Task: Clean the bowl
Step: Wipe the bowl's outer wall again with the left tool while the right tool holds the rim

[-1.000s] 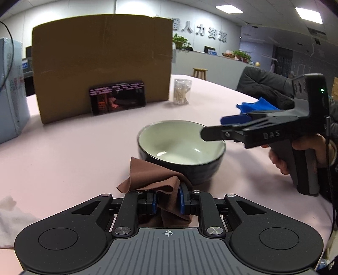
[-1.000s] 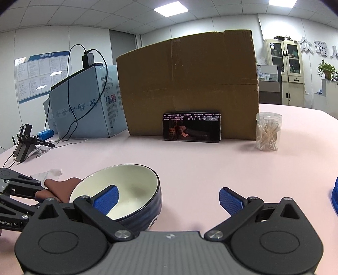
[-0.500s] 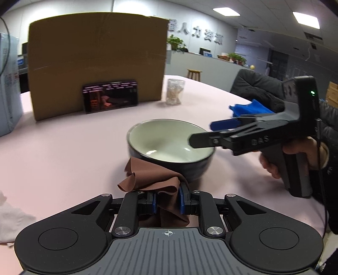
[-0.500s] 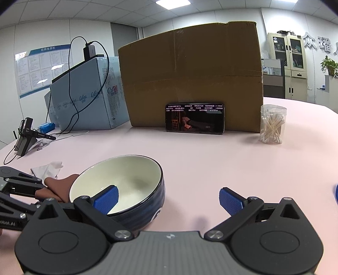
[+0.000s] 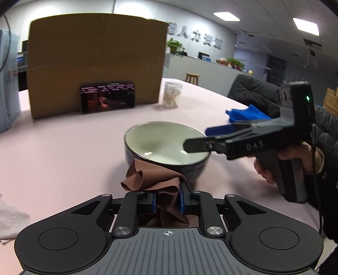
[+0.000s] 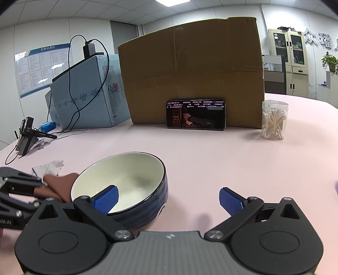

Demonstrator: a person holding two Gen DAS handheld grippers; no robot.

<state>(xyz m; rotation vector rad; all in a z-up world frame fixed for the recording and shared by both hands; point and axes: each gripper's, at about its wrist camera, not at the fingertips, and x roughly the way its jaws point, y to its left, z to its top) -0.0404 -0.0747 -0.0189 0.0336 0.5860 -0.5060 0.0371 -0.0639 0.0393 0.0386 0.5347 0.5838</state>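
An office is indicated by ceiling panel lights [image 5: 226, 16], a notice board [image 6: 40, 67], filing cabinets [image 6: 287, 63] and a reception counter [image 5: 200, 67].

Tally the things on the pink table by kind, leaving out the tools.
Bowl: 1
Cloths: 2, brown and blue
Boxes: 2, cardboard and pale blue
Phone: 1
Swab jar: 1
White tissue: 1
Total: 8
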